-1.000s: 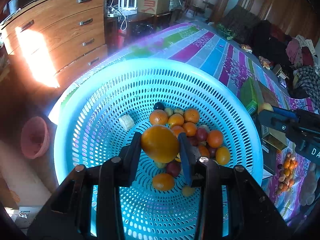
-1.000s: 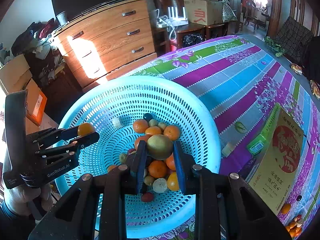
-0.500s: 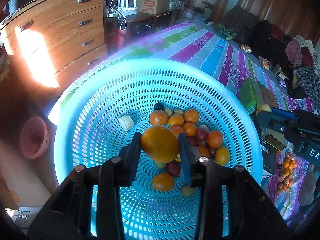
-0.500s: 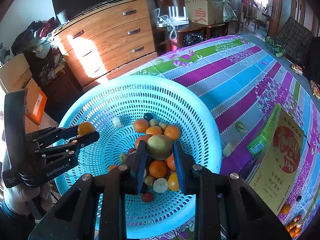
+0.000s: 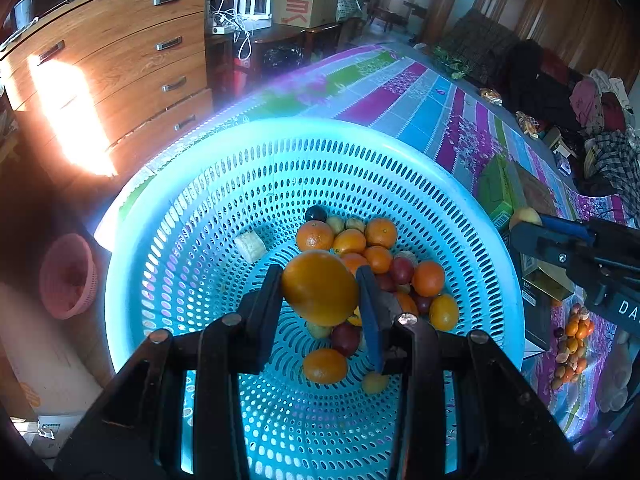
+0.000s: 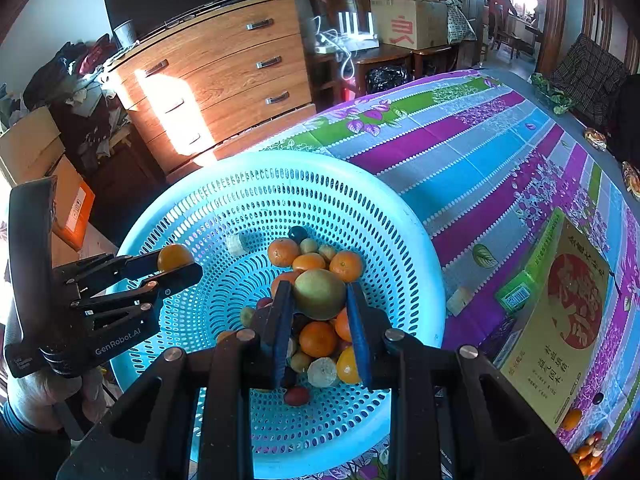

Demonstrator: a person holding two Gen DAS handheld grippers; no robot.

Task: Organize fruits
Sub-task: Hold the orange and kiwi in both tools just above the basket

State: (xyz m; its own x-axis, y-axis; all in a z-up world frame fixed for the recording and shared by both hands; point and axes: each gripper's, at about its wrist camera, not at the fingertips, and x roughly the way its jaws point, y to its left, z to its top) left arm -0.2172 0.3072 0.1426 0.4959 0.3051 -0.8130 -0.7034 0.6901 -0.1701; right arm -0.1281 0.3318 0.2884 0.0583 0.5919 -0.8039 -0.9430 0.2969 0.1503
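Two fruits are up in the air at once here, one per tool. Left wrist view: the left tool (image 5: 320, 292) is clamped on an orange (image 5: 320, 288), hanging over the middle of the blue basket (image 5: 192, 208), right above the pile of fruit (image 5: 376, 264) at the bottom. My guess is it's parked there so it only has a short drop and won't bounce out. More small fruit (image 5: 572, 340) sits on the striped bench (image 5: 420, 96), just past the rim.

Right wrist view: the right tool (image 6: 318, 304) squeezes a greenish-yellow fruit (image 6: 319, 294), also over the heap. The left tool shows at the side with its orange above the basket's near wall. A yellow box (image 6: 560, 320) lies beside the basket, not touching as far as I can tell.
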